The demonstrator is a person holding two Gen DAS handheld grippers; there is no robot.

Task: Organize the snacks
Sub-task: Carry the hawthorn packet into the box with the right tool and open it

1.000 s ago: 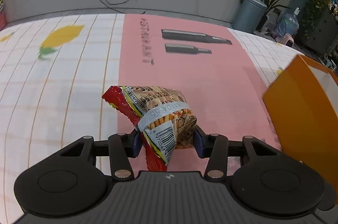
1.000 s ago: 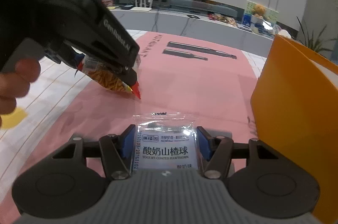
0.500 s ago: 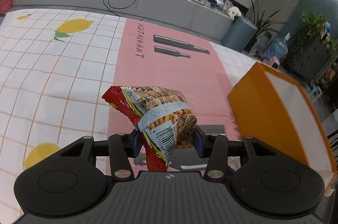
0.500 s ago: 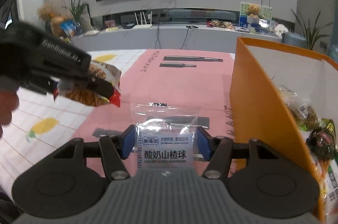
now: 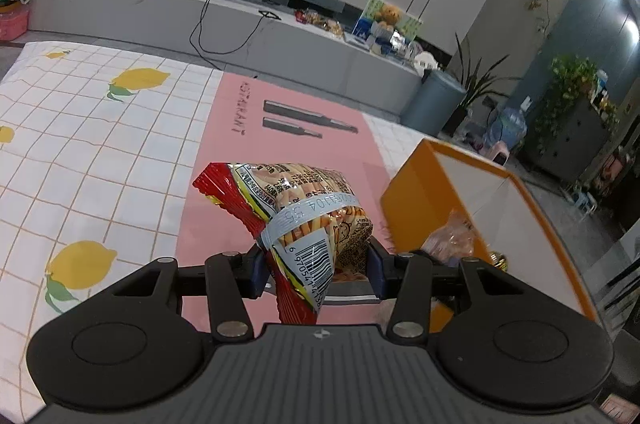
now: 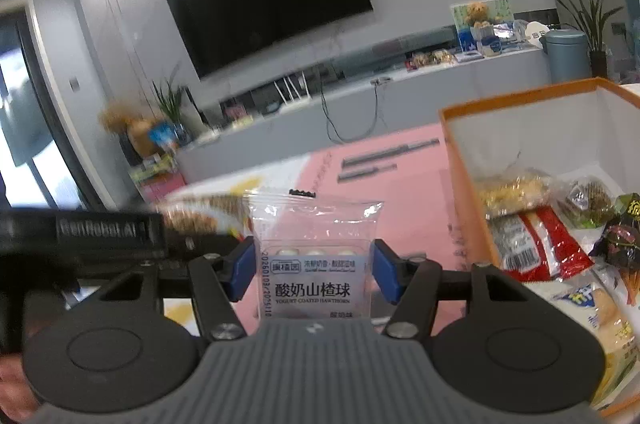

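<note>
My left gripper [image 5: 316,266] is shut on a red and yellow bag of stick snacks [image 5: 304,208] and holds it in the air above the pink mat, left of the orange box [image 5: 416,200]. My right gripper [image 6: 312,270] is shut on a clear packet of yogurt-coated hawthorn balls [image 6: 314,256], held up left of the orange box [image 6: 460,160]. The box holds several snack packs [image 6: 536,236]. The left gripper's black body [image 6: 80,232] shows blurred at the left of the right wrist view.
A pink mat [image 5: 248,160] lies on a white lemon-print tablecloth [image 5: 88,128]. Two dark flat bars [image 5: 304,116] lie on the mat's far part. A grey counter [image 5: 224,28] and a grey bin [image 5: 432,104] stand beyond the table.
Both grippers have risen and moved toward the orange box with their packets. The box's inside and the snacks in it now show more fully in the right wrist view.
</note>
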